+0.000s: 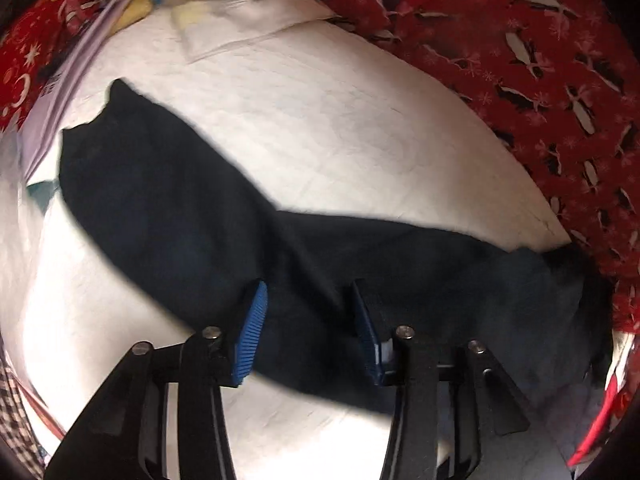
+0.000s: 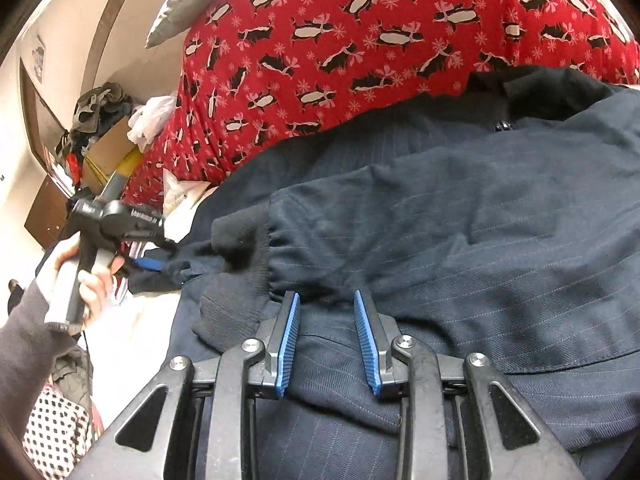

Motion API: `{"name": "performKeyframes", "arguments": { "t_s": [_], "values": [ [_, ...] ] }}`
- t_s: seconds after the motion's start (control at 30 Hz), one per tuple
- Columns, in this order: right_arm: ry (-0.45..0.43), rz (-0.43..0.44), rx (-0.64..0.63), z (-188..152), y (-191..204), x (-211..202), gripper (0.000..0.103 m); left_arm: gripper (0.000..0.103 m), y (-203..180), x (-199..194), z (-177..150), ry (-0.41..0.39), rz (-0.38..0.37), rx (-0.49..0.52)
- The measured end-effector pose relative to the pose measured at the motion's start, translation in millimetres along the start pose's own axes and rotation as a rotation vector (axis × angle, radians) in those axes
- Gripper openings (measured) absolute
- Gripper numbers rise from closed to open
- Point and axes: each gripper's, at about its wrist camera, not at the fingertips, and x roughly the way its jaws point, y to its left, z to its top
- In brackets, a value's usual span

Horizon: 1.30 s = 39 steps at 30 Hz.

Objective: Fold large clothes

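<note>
A dark navy pinstriped jacket [image 2: 460, 216] lies on a white sheet [image 1: 320, 128]. One sleeve [image 1: 168, 200] stretches out flat to the far left in the left wrist view. My left gripper [image 1: 308, 292] is open, hovering over the sleeve near where it joins the body. My right gripper [image 2: 326, 300] is open, its blue pads [image 2: 290, 344] just above the jacket body, right behind a folded-in sleeve with a ribbed cuff [image 2: 240, 248]. The left gripper also shows in the right wrist view [image 2: 152, 262], held by a hand at the left.
A red penguin-print blanket [image 2: 360, 40] surrounds the white sheet at the back and right. White papers and a yellow item [image 1: 208, 12] lie at the sheet's far end. A cardboard box with clothes [image 2: 108, 136] stands by the wall at the left.
</note>
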Motion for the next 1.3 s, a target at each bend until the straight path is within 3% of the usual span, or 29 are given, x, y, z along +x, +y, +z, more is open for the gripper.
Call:
{"name": "performKeyframes", "arguments": {
  "t_s": [0.13,0.23,0.33,0.37,0.5,0.57,0.6,0.77,0.87,1.03,1.07,1.1,1.13,1.17,1.3],
  "values": [
    [-0.002,0.006,0.0,0,-1,-1,0.03,0.04,46,-14,-48,0.057,-0.01,0.013],
    [-0.002,0.007,0.0,0,-2,-1,0.03,0.038,92,-13,-83,0.103,0.02,-0.035],
    [-0.002,0.005,-0.003,0,-1,-1,0.03,0.037,138,-21,-103,0.088,-0.097,-0.139],
    [-0.002,0.003,-0.004,0,-1,-1,0.03,0.037,155,-29,-104,0.069,-0.155,-0.195],
    [-0.001,-0.003,-0.008,0,0,-1,0.03,0.038,169,-52,-81,-0.022,-0.23,-0.243],
    [-0.002,-0.004,-0.009,0,1,0,0.03,0.052,156,-56,-60,-0.031,-0.255,-0.231],
    [-0.002,-0.003,-0.009,0,1,0,0.03,0.054,146,-57,-47,-0.039,-0.251,-0.225],
    [-0.003,0.005,-0.008,0,0,0,0.03,0.059,91,-53,13,-0.058,-0.062,-0.193],
    [-0.005,0.018,0.003,0,-2,0,0.03,0.059,84,-33,25,-0.027,-0.008,-0.189],
    [-0.009,0.048,0.024,0,-7,0,0.03,0.059,71,2,39,-0.005,0.215,-0.141],
    [-0.009,0.053,0.028,0,-8,0,0.03,0.058,73,6,38,-0.002,0.273,-0.139],
    [-0.01,0.058,0.032,0,-9,0,0.03,0.051,77,7,36,-0.001,0.279,-0.146],
    [-0.011,0.061,0.034,0,-9,0,0.03,0.024,82,7,35,-0.009,0.243,-0.159],
    [-0.011,0.065,0.037,0,-10,0,0.03,0.005,90,5,33,-0.017,0.186,-0.179],
    [-0.011,0.066,0.038,0,-10,0,0.03,0.003,128,-33,15,-0.147,-0.038,-0.255]
  ]
}}
